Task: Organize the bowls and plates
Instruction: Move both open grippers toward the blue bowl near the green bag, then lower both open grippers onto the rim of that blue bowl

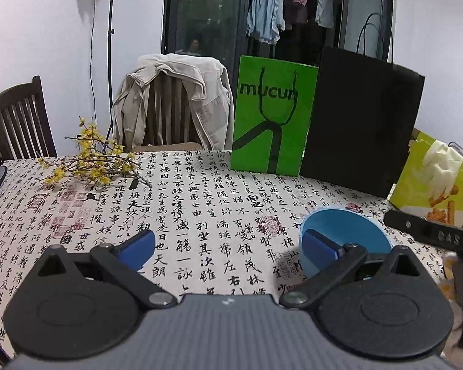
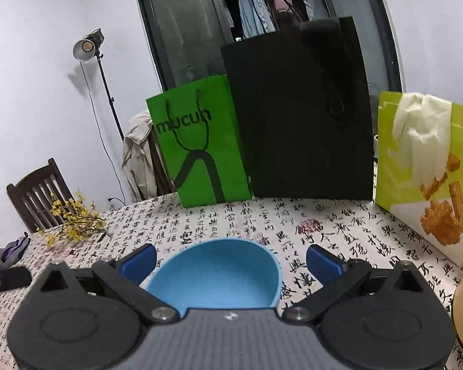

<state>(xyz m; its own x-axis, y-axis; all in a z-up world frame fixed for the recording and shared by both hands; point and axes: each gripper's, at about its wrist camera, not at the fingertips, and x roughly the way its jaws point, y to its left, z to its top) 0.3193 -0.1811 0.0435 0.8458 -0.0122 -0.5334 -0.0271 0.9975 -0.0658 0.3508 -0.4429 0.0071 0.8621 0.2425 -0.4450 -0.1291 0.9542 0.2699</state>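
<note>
Through the left wrist view we see our left gripper (image 1: 228, 245) spread wide and empty above the calligraphy-print worktop (image 1: 185, 203); the round blue plastic bowl (image 1: 345, 240) sits just behind its right finger; through the right wrist view, our right gripper (image 2: 230, 260) gapes wide, holding nothing, the bowl (image 2: 216, 273) between its fingers, contact unclear.

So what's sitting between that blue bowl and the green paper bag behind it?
Nothing: in the right wrist view only bare calligraphy tablecloth runs from the blue bowl to the green bag.
</note>
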